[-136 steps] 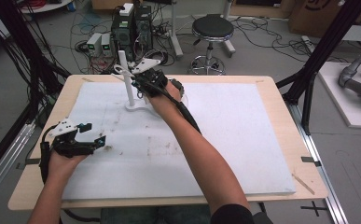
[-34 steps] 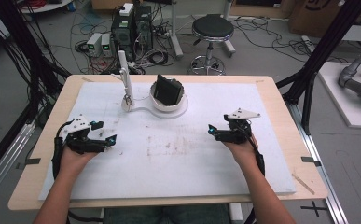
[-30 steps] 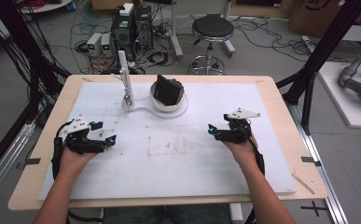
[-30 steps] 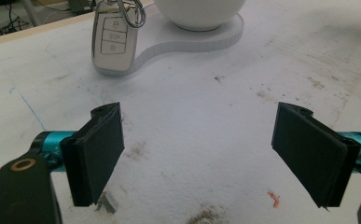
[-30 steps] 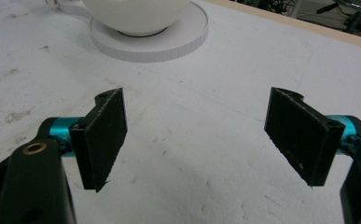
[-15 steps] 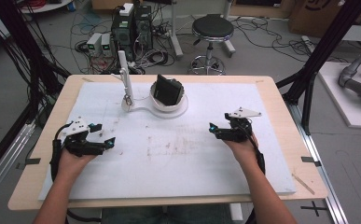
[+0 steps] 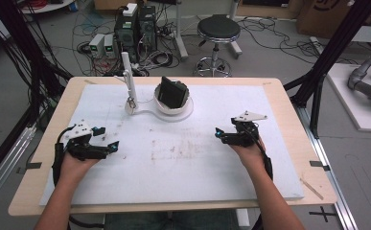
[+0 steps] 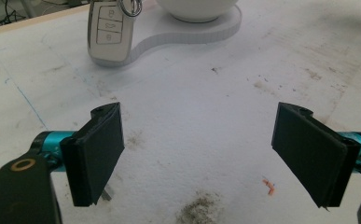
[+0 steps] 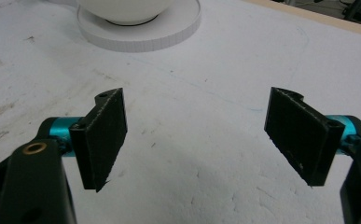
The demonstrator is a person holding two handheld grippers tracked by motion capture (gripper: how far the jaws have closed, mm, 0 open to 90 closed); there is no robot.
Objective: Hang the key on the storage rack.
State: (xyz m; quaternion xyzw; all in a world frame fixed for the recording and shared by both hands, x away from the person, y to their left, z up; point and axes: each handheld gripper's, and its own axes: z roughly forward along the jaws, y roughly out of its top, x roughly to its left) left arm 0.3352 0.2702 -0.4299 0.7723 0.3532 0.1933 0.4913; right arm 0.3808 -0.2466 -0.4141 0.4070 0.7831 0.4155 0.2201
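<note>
The white mat between the two grippers is bare; only the stand with its bowl blocks the far middle.

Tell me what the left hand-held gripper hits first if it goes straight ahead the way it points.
Probably the white stand base: the left hand-held gripper, jaws open, faces bare foam, then that base between key fob and bowl.

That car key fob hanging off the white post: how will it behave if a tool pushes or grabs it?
The car key fob hangs by a ring from the white post, so it would probably swing rather than slide. Its glossy shell looks rigid but possibly slippery. The open left tool seems wide enough to take it.
</note>
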